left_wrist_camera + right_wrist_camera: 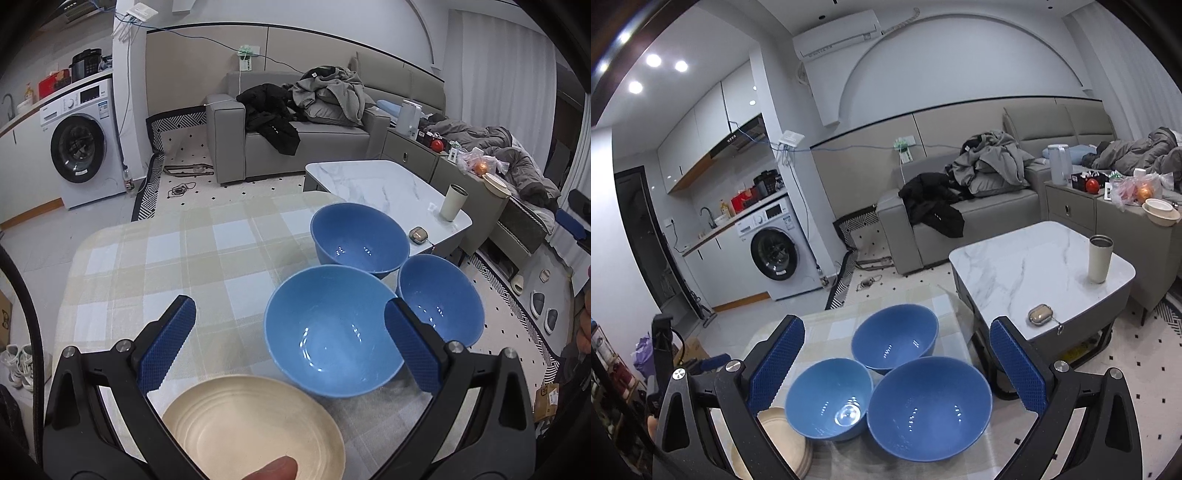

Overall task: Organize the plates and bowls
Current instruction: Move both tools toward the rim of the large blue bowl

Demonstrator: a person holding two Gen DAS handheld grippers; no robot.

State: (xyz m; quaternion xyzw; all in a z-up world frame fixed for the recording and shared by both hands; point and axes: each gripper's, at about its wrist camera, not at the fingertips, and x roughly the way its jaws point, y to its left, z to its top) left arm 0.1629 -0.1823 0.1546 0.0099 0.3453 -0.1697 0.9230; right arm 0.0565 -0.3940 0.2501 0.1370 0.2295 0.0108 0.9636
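Three blue bowls stand close together on the checked tablecloth (155, 266). In the left wrist view they are a near bowl (332, 332), a far bowl (360, 236) and a right bowl (441, 299). A cream ridged plate (251, 424) lies near me, left of the bowls. My left gripper (290, 341) is open and empty above the plate and near bowl. In the right wrist view the bowls (929, 406) (829, 398) (895, 338) sit between the fingers of my open, empty right gripper (897, 365), with the plate (786, 439) at lower left.
A marble coffee table (1034, 266) stands right of the table, with a cream tumbler (1100, 258) and a small case (1041, 315). A grey sofa (306, 136) with clothes lies behind. A washing machine (83, 147) is far left.
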